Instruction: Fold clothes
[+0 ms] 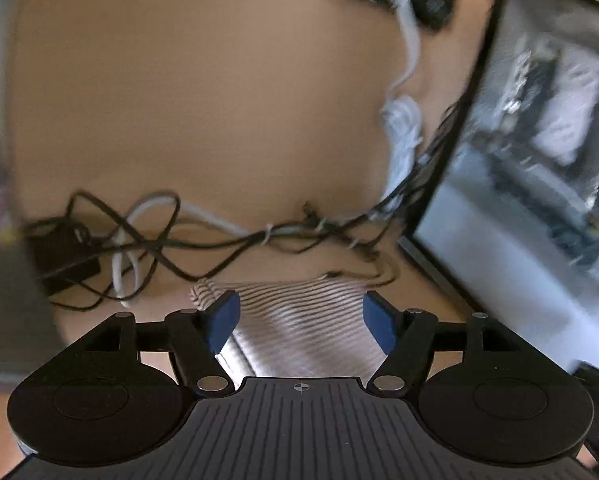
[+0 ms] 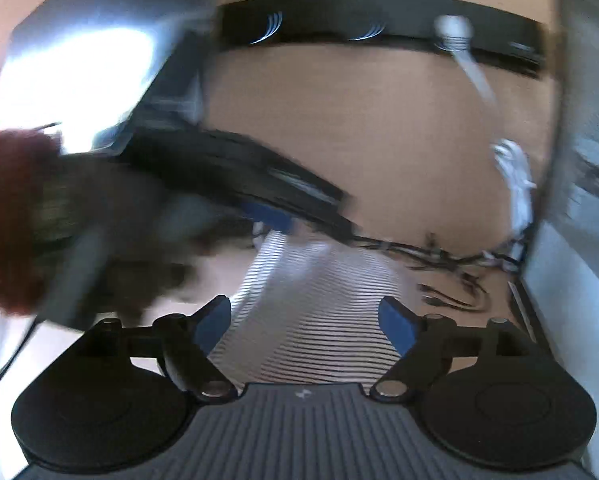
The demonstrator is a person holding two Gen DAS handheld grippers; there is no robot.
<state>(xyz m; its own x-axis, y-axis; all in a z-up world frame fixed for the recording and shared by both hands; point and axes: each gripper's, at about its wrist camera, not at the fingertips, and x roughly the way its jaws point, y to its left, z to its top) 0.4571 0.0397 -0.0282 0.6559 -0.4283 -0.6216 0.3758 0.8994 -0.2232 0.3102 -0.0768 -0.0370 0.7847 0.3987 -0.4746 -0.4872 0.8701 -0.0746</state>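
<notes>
The left gripper (image 1: 300, 322) had its blue pads (image 1: 222, 320) spread wide, holding nothing; the striped cloth (image 1: 299, 320) lay on the table (image 1: 203, 112) between and below them. The right gripper (image 2: 305, 322) was equally wide and empty over the same cloth (image 2: 323, 320). Just beyond the cloth ran tangled cables (image 1: 159, 236). To the right stood a monitor (image 1: 539, 152). Farther off, a white cord (image 1: 409, 40) trailed to a black bar (image 2: 379, 26) at the table's far edge.
</notes>
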